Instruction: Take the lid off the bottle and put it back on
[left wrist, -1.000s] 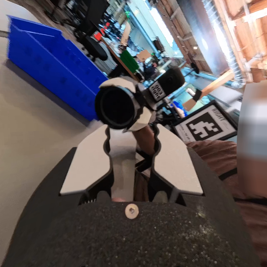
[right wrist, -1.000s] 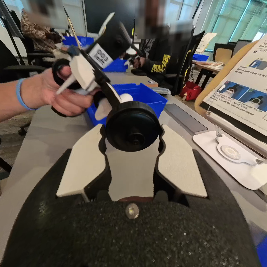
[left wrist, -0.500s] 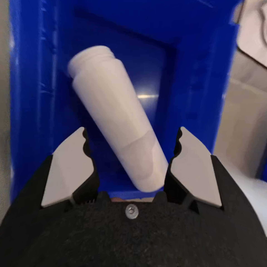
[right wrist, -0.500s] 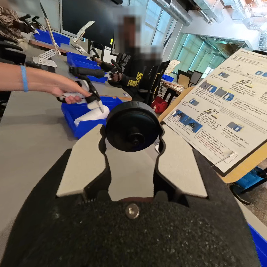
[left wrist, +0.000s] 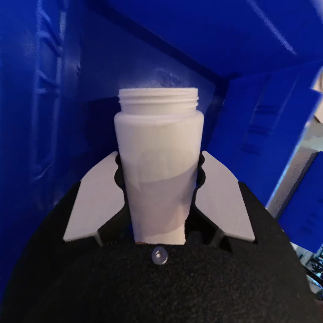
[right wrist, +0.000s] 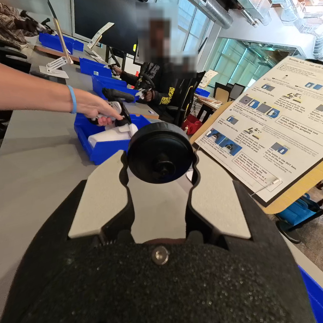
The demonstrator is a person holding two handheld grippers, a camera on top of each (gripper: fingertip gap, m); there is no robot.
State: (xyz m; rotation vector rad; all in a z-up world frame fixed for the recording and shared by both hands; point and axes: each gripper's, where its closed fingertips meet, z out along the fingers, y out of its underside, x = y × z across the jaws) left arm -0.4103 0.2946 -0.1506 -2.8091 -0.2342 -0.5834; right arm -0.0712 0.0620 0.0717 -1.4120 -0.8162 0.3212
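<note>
In the left wrist view, a white bottle [left wrist: 157, 139] with a bare threaded neck lies inside a blue bin [left wrist: 52, 87]. My left gripper [left wrist: 160, 155] is shut on the bottle's body, with both pads against its sides and the neck pointing away from me. The right wrist view shows that gripper [right wrist: 122, 125] down in the bin [right wrist: 104, 152] on the bottle [right wrist: 108, 136]. My right gripper [right wrist: 159, 154] is shut on the black round lid [right wrist: 157, 139] and holds it in the air above the grey table [right wrist: 43, 166], right of the bin.
A slanted instruction board [right wrist: 271, 131] stands to the right. More blue bins [right wrist: 108, 83] and a seated person [right wrist: 166, 90] with grippers are behind the bin. Another blue bin edge [right wrist: 311, 288] shows at the lower right.
My left gripper swung down into the bin, opened wide around the lying bottle, then closed on its body. My right gripper kept hold of the lid and turned slightly.
</note>
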